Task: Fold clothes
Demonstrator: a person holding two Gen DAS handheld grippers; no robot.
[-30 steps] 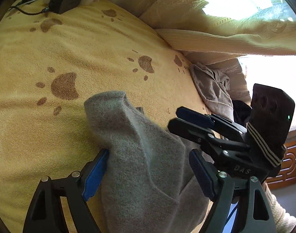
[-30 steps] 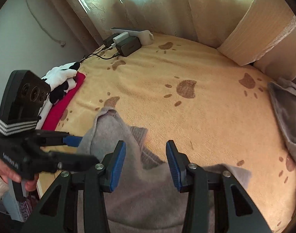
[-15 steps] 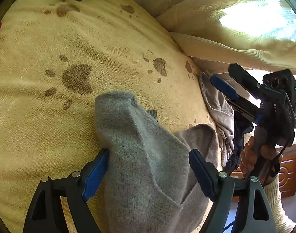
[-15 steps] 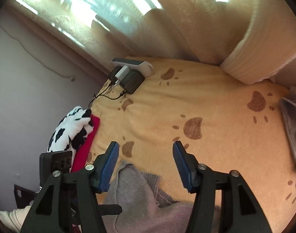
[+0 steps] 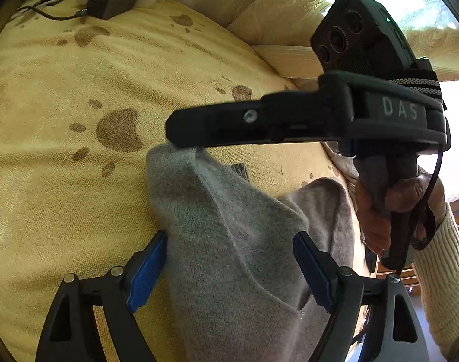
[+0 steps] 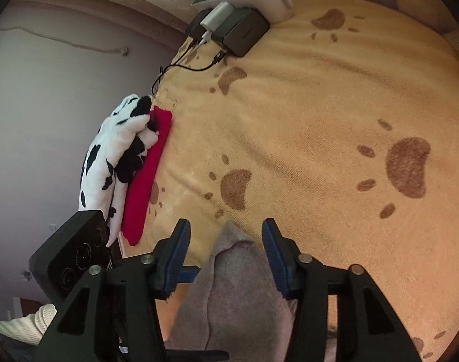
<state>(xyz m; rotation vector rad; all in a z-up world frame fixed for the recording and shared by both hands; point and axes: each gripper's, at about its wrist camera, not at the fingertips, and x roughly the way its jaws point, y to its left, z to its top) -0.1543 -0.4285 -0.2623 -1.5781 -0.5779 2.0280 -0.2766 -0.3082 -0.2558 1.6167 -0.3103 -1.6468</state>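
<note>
Both my tongs stand spread over one grey sweater (image 5: 229, 241) lying rumpled on the yellow paw-print bed (image 5: 63, 181). Its long axis runs from my left tongs (image 5: 226, 268) up and away to a raised corner. My right tongs (image 6: 225, 256) straddle that corner without pinching, so they are nearer. Chargers (image 6: 238, 27) at the far edge and a spotted soft toy (image 6: 115, 150) on a red cushion (image 6: 148, 178) lie well apart; nothing blocks.

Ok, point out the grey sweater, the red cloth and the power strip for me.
grey sweater (image 5: 229, 241), left wrist view, middle of the knit.
red cloth (image 6: 148, 178), right wrist view, its middle.
power strip (image 6: 271, 1), right wrist view, white end.
</note>
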